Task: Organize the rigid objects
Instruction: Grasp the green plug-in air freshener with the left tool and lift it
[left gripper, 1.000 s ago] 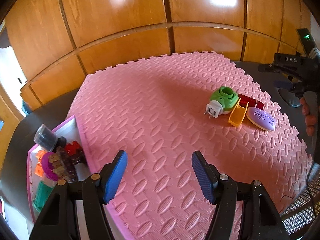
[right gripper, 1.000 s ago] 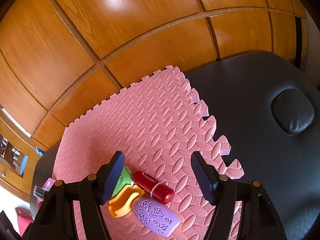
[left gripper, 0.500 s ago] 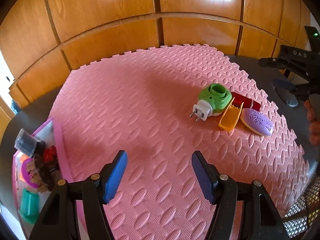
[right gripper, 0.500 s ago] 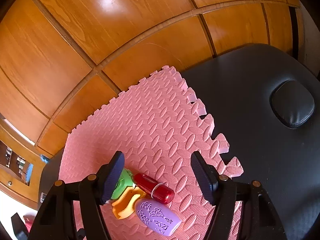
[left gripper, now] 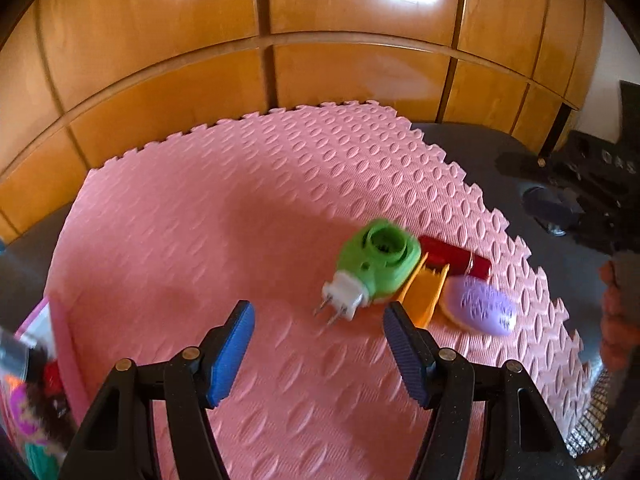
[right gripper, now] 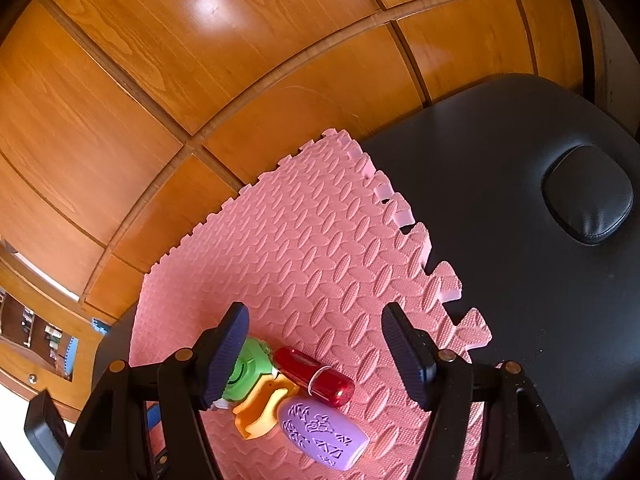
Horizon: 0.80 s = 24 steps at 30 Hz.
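Observation:
A green plug-in device (left gripper: pixel 376 266) with a white plug lies on the pink foam mat (left gripper: pixel 240 216), touching an orange clip (left gripper: pixel 424 294), a red cylinder (left gripper: pixel 456 258) and a purple oval piece (left gripper: pixel 482 310). My left gripper (left gripper: pixel 316 354) hovers open just short of the plug, nothing between its fingers. In the right wrist view the same cluster sits low: green device (right gripper: pixel 244 372), orange clip (right gripper: pixel 266 404), red cylinder (right gripper: pixel 316 376), purple piece (right gripper: pixel 322 432). My right gripper (right gripper: pixel 316 354) is open above them, holding nothing.
A pink-rimmed box (left gripper: pixel 40 332) with several small items sits at the mat's left edge. A black padded table (right gripper: pixel 520 240) with a round cushion (right gripper: pixel 588 196) lies right of the mat. A wooden panelled wall (left gripper: pixel 320 40) rises behind. A hand (left gripper: pixel 616 312) holds the other gripper at right.
My left gripper has swung right across the mat, so the cluster is nearer and the box has slid to the left edge. The right gripper has stayed in place, rolling slightly.

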{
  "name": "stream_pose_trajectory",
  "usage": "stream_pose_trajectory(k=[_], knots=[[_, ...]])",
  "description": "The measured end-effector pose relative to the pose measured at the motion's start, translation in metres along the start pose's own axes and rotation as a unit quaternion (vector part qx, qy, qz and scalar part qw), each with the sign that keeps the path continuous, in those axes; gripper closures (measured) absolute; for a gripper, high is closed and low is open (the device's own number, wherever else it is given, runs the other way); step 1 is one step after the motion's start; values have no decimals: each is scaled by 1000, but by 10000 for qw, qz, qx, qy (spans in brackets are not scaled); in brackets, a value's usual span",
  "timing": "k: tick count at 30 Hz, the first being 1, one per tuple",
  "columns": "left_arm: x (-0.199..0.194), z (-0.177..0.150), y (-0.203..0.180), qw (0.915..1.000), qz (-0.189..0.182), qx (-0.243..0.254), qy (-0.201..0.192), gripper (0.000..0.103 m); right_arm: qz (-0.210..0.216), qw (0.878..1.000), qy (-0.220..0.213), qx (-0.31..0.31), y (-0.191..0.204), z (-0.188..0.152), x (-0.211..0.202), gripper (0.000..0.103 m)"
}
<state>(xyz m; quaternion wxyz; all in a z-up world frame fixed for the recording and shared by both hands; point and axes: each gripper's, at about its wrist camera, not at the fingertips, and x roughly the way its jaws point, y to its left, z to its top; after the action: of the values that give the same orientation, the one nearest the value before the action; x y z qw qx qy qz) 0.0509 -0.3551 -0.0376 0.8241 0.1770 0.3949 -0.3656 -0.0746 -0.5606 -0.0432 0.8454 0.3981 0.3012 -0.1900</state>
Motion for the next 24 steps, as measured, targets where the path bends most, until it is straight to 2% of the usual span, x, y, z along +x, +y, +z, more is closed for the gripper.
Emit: stream_pose_trajectory(k=[6,11,18,21,24], knots=[[28,19,-11,9997,-78,218,127,35,60,10000,51,-23,2,-1,2,33],[49,27,-20,9982,-413,328,277,35,114,9999,76,3,2,-1,3,33],[74,34,-13,9958,-759,-169,490,36,119,9998,137,60,0,0,6,33],[78,34,-2,9941,-823,-405,577,49,87,9998,144,43,0,0,7,33],[75,31,5,9928,-906,-506,602,50,54,9999,156,32,0,0,8,33]])
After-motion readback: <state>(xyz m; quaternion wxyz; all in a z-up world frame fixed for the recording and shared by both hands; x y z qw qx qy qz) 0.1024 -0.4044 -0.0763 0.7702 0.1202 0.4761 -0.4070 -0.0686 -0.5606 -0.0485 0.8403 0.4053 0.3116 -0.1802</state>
